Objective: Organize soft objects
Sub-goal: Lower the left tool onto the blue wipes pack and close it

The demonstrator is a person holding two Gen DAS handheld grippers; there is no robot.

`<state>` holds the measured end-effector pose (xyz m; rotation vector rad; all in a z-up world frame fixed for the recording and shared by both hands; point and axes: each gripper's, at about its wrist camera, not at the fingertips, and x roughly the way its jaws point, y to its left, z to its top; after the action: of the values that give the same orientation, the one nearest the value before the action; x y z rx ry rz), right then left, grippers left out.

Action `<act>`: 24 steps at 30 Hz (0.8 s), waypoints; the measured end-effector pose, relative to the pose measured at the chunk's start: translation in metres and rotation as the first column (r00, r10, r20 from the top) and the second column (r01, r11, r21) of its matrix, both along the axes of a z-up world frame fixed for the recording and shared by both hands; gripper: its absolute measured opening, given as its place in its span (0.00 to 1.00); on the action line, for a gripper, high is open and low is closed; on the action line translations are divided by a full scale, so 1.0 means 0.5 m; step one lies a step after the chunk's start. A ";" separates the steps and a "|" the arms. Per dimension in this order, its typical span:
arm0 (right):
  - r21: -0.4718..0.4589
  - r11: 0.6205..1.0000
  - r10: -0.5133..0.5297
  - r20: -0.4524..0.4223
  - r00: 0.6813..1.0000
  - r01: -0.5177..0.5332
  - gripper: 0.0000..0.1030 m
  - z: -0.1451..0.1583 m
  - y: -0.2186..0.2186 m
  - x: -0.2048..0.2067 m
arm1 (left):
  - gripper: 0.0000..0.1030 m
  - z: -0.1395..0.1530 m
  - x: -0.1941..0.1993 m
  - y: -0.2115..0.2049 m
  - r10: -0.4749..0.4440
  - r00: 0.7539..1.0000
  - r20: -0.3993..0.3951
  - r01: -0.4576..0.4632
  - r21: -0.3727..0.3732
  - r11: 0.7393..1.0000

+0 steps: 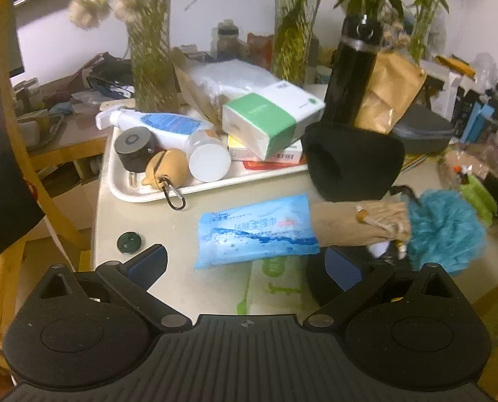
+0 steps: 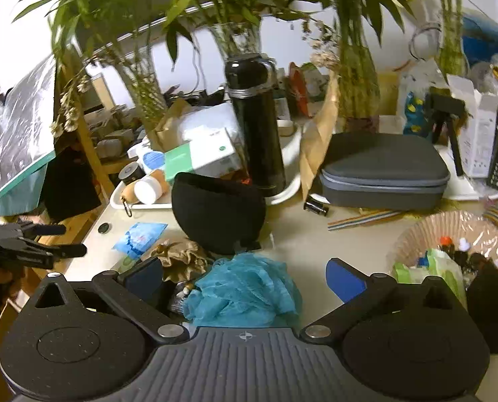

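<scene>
A blue wet-wipe pack [image 1: 255,232] lies on the beige table just ahead of my open, empty left gripper [image 1: 245,264]. Under it is a white-green pack [image 1: 275,288]. A tan drawstring pouch [image 1: 359,222] lies to its right, touching a teal bath pouf [image 1: 446,231]. A black soft cap [image 1: 352,164] stands behind them. In the right wrist view the pouf [image 2: 245,291] sits between the fingers of my open right gripper [image 2: 245,278], with the pouch [image 2: 182,258] at its left, the cap [image 2: 218,211] behind and the blue pack [image 2: 140,238] farther left.
A white tray [image 1: 141,194] holds bottles and tissue boxes. A black flask [image 2: 255,124], plant vases [image 1: 151,57], a grey zip case [image 2: 382,171] and a lined bin of rubbish [image 2: 449,248] crowd the table. A dark button [image 1: 129,243] lies near the left table edge.
</scene>
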<state>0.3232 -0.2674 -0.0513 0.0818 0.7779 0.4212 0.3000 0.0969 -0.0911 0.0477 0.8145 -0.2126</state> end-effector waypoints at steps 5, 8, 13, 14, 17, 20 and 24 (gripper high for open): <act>0.012 0.999 -0.050 -0.016 0.999 0.050 1.00 -0.003 -0.017 0.007 | 1.00 -0.038 0.023 -0.023 -0.065 0.998 -0.005 0.065 0.085 0.994; 0.013 0.997 -0.073 -0.023 0.997 0.073 1.00 -0.004 -0.026 0.010 | 1.00 -0.057 0.030 -0.043 -0.107 0.994 0.000 0.105 0.142 0.984; 0.012 0.995 -0.101 -0.036 0.994 0.101 1.00 -0.006 -0.035 0.014 | 0.97 -0.090 0.042 -0.067 -0.176 0.984 -0.003 0.173 0.205 0.963; 0.015 0.994 -0.103 -0.037 0.994 0.104 1.00 -0.006 -0.036 0.015 | 0.92 -0.097 0.044 -0.072 -0.186 0.982 -0.002 0.182 0.221 0.958; 0.018 0.993 -0.116 -0.040 0.992 0.117 1.00 -0.007 -0.038 0.016 | 0.85 -0.114 0.056 -0.084 -0.207 0.978 -0.008 0.202 0.256 0.945; 0.019 0.992 -0.126 -0.045 0.991 0.127 1.00 -0.009 -0.039 0.019 | 0.82 -0.123 0.062 -0.093 -0.231 0.973 0.006 0.221 0.267 0.938; 0.013 0.991 -0.131 -0.052 0.990 0.131 1.00 -0.010 -0.037 0.022 | 0.60 -0.126 0.066 -0.108 -0.266 0.964 0.024 0.249 0.273 0.929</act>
<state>0.3339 -0.2859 -0.0562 0.1588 0.8146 0.3018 0.3329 0.0430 -0.1542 0.4167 0.7704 -0.3464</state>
